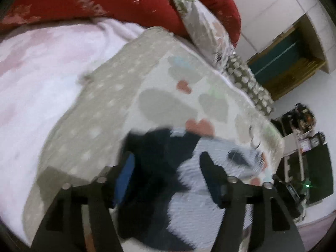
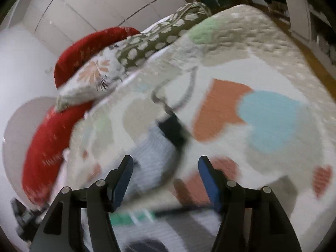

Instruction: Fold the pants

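Pants (image 1: 201, 193): pale blue-white ribbed fabric with dark navy patches, lying in a loose heap on the heart-print quilt (image 1: 184, 96), near the quilt's front edge; seen heavily blurred in both views, so folds cannot be read. In the right wrist view the same garment (image 2: 153, 155) shows a pale section with a dark band at its far end, resting on the quilt beside a large orange heart. Left gripper (image 1: 167, 161): jaws spread apart, blue-padded fingers (image 1: 126, 176) on either side of the garment's dark part; whether the pads touch cloth cannot be told through the blur. Right gripper (image 2: 166, 164): jaws likewise spread wide, nothing between them, positioned just above the near end of the pants. Grey polka-dot blanket (image 1: 88, 113): lies on the bed, touching the quilt's left side in the left wrist view. Pink-white fleece blanket (image 1: 37, 71): beyond the polka-dot blanket, farther from the quilt. Red cushions (image 1: 88, 2): at the far end of the quilt. Floral pillow (image 1: 208, 33): leans against the red cushions at the quilt's far corner. Olive leaf-print pillow (image 2: 159, 35): along the quilt's far edge, next to the floral pillow.
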{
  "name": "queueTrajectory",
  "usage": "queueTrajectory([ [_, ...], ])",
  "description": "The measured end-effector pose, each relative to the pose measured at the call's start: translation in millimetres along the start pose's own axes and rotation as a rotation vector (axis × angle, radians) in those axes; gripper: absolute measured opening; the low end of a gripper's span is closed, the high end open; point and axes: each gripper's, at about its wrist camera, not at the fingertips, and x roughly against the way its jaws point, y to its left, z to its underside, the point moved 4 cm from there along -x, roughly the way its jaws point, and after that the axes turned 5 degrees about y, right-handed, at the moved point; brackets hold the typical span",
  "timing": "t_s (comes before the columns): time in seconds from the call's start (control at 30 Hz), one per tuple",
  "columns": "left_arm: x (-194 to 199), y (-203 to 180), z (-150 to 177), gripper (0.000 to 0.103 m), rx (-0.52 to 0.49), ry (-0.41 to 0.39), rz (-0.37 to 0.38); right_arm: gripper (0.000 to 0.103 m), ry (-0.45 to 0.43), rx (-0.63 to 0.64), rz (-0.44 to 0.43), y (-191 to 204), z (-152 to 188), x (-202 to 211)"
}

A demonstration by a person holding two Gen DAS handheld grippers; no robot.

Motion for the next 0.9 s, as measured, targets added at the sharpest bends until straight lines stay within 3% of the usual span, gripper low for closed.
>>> queueTrajectory([
  [0.13,0,28,41,0.07,-0.002,0.042,-0.074,0.069,-0.006,0.057,0.115,-33,46,27],
  [0.27,-23,42,79,0.071,0.037,0.137,-0.048,0.07,0.058,0.042,0.112,-50,82,20],
  [0.33,-29,35,90,0.078,0.009,0.117,-0.06,0.07,0.041,0.045,0.131,-49,89,16],
  [0.43,-37,9,99,0.08,-0.07,0.098,-0.071,0.072,0.006,0.063,0.151,-42,91,14],
  [0.47,-42,-2,102,0.077,-0.091,0.107,-0.068,0.072,-0.002,0.063,0.152,-41,91,14],
  [0.5,-48,-8,104,0.058,-0.112,0.114,-0.088,0.068,-0.008,0.06,0.148,-40,90,13],
  [0.53,-55,-14,107,0.027,-0.144,0.13,-0.147,0.061,-0.008,0.055,0.142,-40,89,12],
  [0.57,-58,-16,108,0.023,-0.152,0.142,-0.182,0.032,-0.003,0.042,0.133,-41,88,11],
  [0.6,-57,-17,108,0.021,-0.144,0.137,-0.183,0.015,0.015,0.023,0.119,-43,89,10],
  [0.67,-48,-17,108,0.015,-0.135,0.129,-0.171,0.014,0.03,-0.033,0.059,-48,92,13],
  [0.9,8,-5,117,0.014,-0.162,0.079,-0.17,0.013,0.073,-0.082,-0.084,-46,123,43],
])
